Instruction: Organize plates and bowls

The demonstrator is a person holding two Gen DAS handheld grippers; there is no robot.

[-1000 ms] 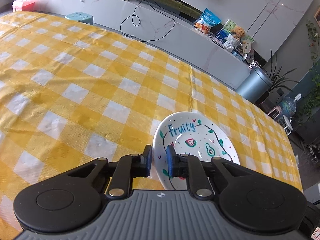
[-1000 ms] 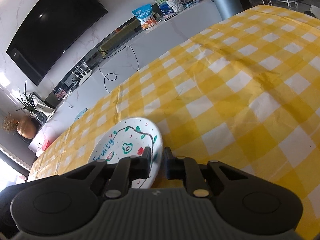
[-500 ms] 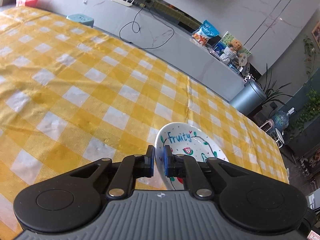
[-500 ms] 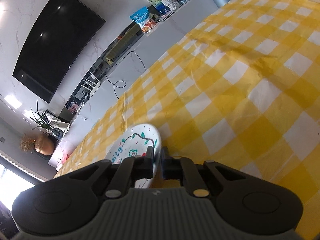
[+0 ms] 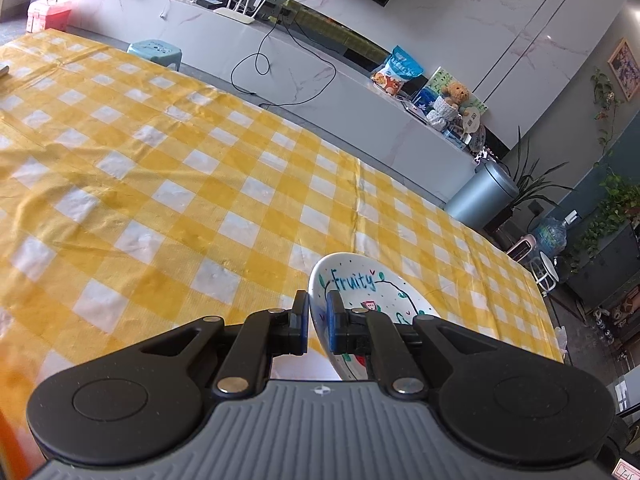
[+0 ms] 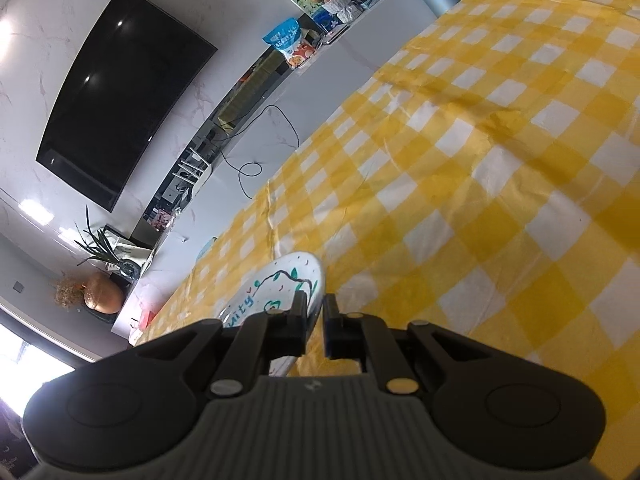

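Clearly, the plate (image 5: 362, 292) — white, painted with the word "Fruity", a green vine outline and small fruit drawings — is gripped at two opposite edges, one by each hand-held gripper. In the left wrist view its rim is seen clamped between the blue-faced pads of the left hand-held gripper (image 5: 318, 322), one pad inside the plate and one outside, with almost no gap left between them. In the right wrist view the opposite rim of the plate (image 6: 280, 286) is pinched in the same way by the right hand-held gripper (image 6: 316, 322), whose jaws are drawn nearly together on it. The plate is seen tilted and held over the near part of the bench (image 5: 160, 184); whether any part of it touches the cloth cannot be told.

Around the plate, the bench is covered by a yellow and white checked tablecloth (image 6: 500, 168), creased in places. Beyond the plate, past the far edge of the bench, a long pale marble-look counter (image 5: 320, 92) is seen along the wall, with a blue snack bag (image 5: 396, 70), a teddy bear (image 5: 456, 94) and a white router (image 5: 240, 6) on it — and a black cable (image 5: 280, 64) trailing down its front. Above that counter a dark television (image 6: 120, 92) is mounted, and a grey bin (image 5: 486, 196) stands at its end.
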